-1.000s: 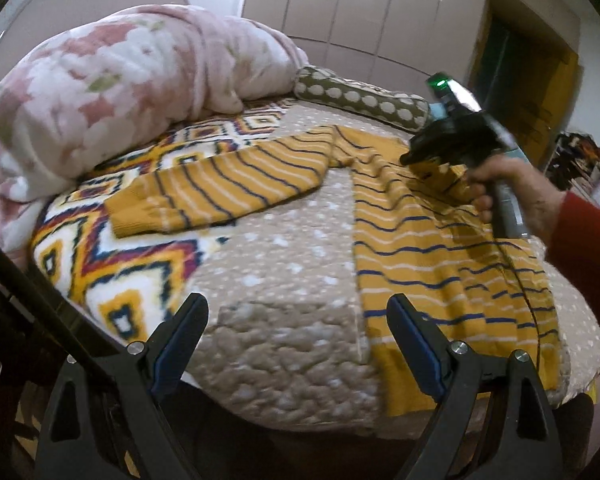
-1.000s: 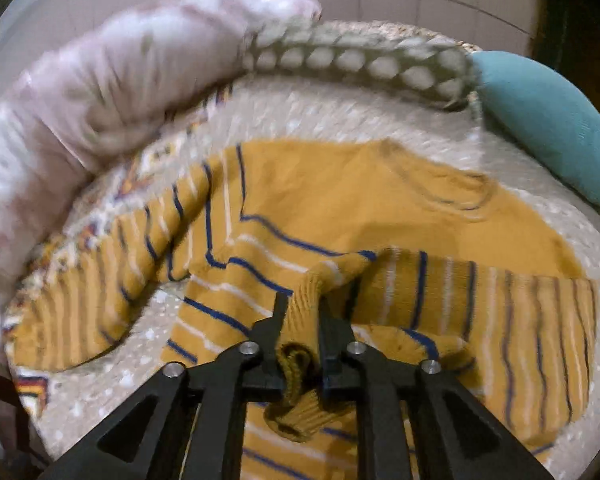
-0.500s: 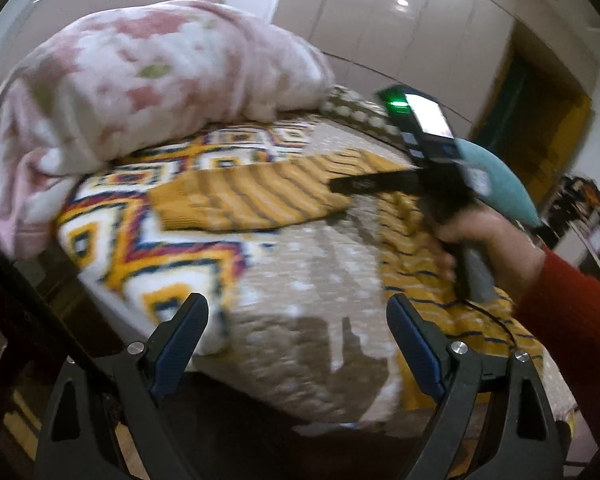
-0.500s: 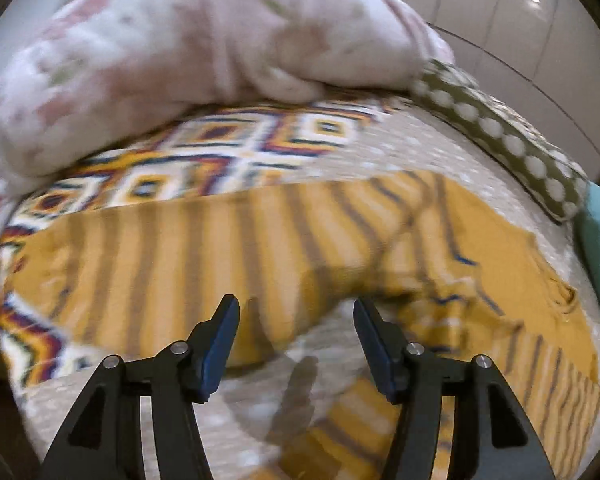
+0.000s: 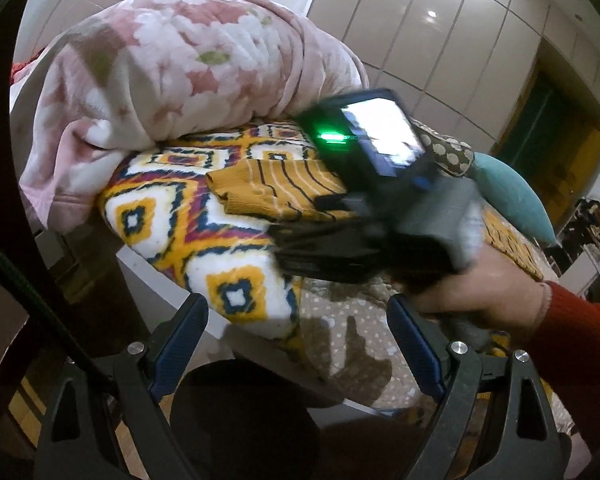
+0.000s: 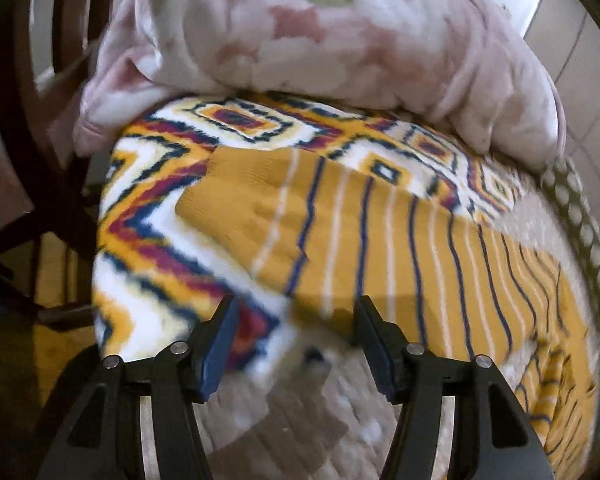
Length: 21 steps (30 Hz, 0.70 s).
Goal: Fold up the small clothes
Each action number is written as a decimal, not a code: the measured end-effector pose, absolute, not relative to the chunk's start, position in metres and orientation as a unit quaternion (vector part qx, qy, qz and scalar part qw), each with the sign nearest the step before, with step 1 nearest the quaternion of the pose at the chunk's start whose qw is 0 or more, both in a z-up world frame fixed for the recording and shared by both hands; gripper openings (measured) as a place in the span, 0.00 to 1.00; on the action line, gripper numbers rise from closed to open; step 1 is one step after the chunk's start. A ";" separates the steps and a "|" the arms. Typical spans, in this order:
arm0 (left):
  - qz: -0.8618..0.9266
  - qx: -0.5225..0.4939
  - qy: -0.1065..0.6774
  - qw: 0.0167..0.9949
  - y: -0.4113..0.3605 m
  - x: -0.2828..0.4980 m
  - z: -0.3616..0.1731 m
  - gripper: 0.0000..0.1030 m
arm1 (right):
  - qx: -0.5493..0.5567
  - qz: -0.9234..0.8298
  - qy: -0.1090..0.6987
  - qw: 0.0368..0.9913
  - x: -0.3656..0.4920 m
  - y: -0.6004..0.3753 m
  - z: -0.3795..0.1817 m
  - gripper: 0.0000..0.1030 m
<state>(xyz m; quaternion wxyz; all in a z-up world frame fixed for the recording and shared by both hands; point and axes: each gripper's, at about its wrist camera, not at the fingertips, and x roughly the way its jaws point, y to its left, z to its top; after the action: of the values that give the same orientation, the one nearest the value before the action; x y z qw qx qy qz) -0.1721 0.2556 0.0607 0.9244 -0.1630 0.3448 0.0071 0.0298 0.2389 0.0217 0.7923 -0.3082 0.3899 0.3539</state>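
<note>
Right gripper (image 6: 296,344) has let go of the sleeve it pinched a second ago and swung across the sweater to the other sleeve (image 6: 340,232); its jaws have just been opening and now stand released, nothing between them. Sweater (image 6: 480,280) lies flat on the bed (image 6: 268,412), its sleeve running from 4 to 10 o'clock onto the patterned blanket (image 6: 140,240). Cuff (image 6: 236,192) sits at 11 o'clock of the fingers. Left gripper (image 5: 296,344) hangs released, empty. Judgement: one sleeve folded; second awaits.
</note>
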 end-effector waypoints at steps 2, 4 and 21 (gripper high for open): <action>0.005 -0.162 0.344 0.925 0.253 -0.172 0.062 0.87 | -0.321 0.347 0.373 0.798 0.030 0.255 0.017 0.61; 0.001 -0.162 0.344 0.925 0.252 -0.172 0.063 0.87 | -0.313 0.350 0.379 0.797 0.034 0.266 0.016 0.12; -0.051 -0.115 0.353 0.927 0.196 -0.142 0.082 0.87 | 0.147 0.030 0.411 0.899 0.119 -0.169 0.091 0.06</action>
<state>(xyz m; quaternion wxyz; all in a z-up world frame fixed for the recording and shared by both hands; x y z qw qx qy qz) -0.1420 0.1964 0.0821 0.9271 -0.1146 0.3531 -0.0510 0.1191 -0.1694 0.0914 0.8990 0.1474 0.4114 0.0295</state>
